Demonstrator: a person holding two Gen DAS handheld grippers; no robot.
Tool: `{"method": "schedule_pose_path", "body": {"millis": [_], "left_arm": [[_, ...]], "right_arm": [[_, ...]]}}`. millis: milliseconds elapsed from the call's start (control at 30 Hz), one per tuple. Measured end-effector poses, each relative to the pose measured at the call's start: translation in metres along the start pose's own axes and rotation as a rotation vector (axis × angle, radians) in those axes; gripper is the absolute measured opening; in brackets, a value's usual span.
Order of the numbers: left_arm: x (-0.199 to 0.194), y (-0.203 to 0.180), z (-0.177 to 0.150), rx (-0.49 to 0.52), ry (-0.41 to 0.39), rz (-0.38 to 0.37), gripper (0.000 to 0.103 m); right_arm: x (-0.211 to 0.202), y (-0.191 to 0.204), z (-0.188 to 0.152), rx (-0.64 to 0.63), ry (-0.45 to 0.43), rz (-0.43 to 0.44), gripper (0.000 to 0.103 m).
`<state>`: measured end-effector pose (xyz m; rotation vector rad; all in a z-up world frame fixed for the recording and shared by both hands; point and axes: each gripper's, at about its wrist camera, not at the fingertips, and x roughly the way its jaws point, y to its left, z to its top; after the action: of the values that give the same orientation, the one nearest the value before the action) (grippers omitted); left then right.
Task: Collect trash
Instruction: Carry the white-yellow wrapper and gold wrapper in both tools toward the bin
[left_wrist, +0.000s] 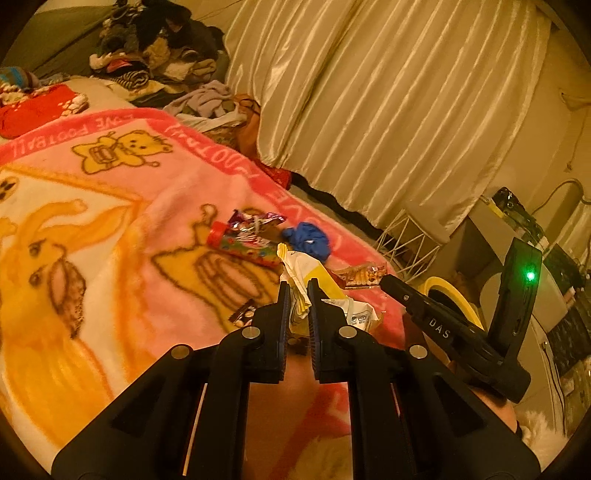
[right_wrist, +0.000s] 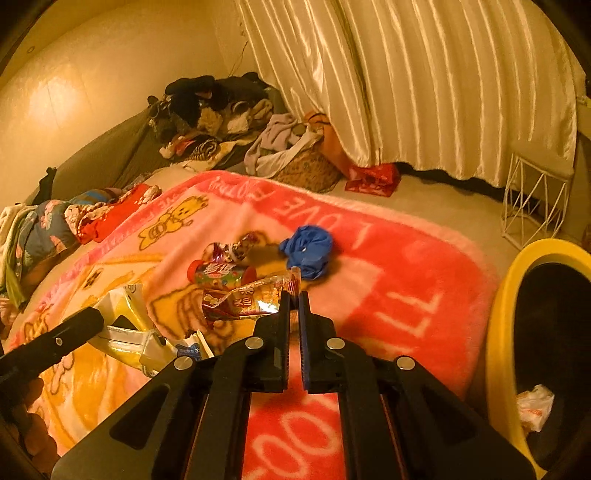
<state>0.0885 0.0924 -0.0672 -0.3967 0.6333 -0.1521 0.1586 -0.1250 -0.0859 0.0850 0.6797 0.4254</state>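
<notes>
A pink blanket (right_wrist: 388, 280) printed with cartoon bears is spread over the bed, with trash scattered across it. The left tool (left_wrist: 297, 286) is clamped on a white-and-yellow wrapper (left_wrist: 301, 267), its fingers nearly together with the crumpled film pinched between them. The right tool (right_wrist: 294, 297) is closed on the end of a clear red-printed snack wrapper (right_wrist: 243, 299), which hangs leftward from the tips. Just beyond, a red-capped candy tube (right_wrist: 218, 275) is seen lying beside a shiny purple wrapper (right_wrist: 236, 251). A crumpled blue item (right_wrist: 308, 251) rests near them on the blanket. A yellow-rimmed bin (right_wrist: 498, 332) stands to the right of the bed, with crumpled white trash (right_wrist: 533, 406) inside it.
</notes>
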Motion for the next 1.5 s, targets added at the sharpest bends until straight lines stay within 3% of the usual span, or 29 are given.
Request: {"method": "schedule_pose_path", "body": {"millis": [1500], "left_arm": [[0.003, -0.109, -0.014, 0.179, 0.008, -0.106, 0.006]], "right_arm": [[-0.105, -0.093, -0.006, 0.159, -0.162, -0.121, 0.005]]}}
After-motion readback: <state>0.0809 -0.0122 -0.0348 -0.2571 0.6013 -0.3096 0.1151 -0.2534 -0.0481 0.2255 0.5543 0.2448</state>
